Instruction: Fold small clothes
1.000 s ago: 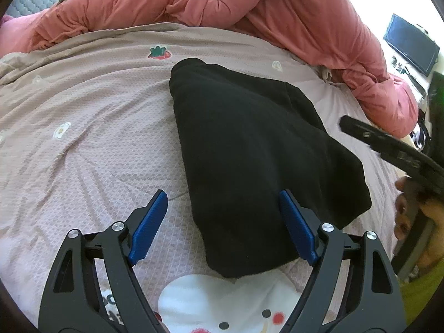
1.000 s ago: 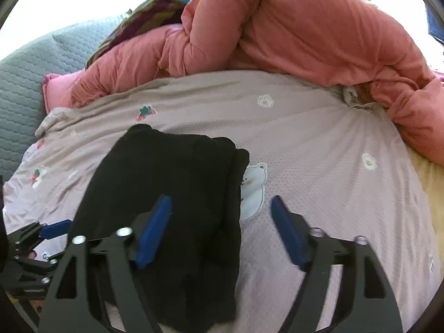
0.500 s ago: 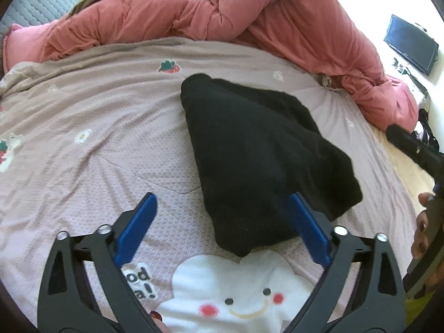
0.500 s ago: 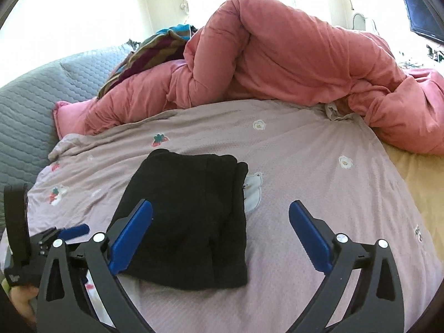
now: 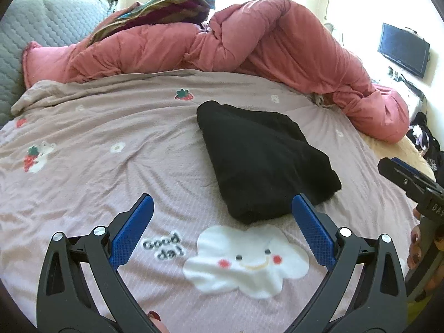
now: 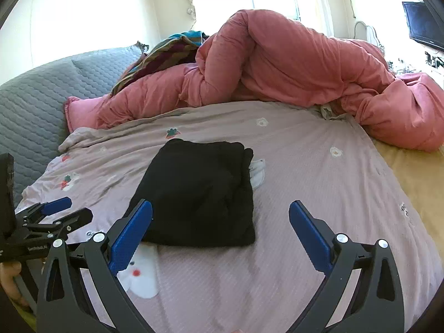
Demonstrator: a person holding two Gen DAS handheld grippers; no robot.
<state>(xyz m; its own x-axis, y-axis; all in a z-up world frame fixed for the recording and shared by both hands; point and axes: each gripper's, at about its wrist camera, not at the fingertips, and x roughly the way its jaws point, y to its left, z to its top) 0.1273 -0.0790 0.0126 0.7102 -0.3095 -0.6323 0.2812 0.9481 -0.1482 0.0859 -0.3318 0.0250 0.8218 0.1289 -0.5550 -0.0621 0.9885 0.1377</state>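
Folded garment (image 5: 263,161): plain black, no pattern. Bedsheet (image 5: 111,172): dusty mauve, fine dotted weave, scattered with small white flowers, red strawberries, a white smiling cloud (image 5: 247,260) with pink cheeks and black "Good day!" lettering near its front edge. Puffy duvet (image 5: 277,47) along the far edge: salmon pink, plain. Striped blanket (image 5: 166,8): teal, maroon, olive. Quilted headboard (image 6: 33,105): grey. Gripper pads (image 5: 133,233): blue on black frames.
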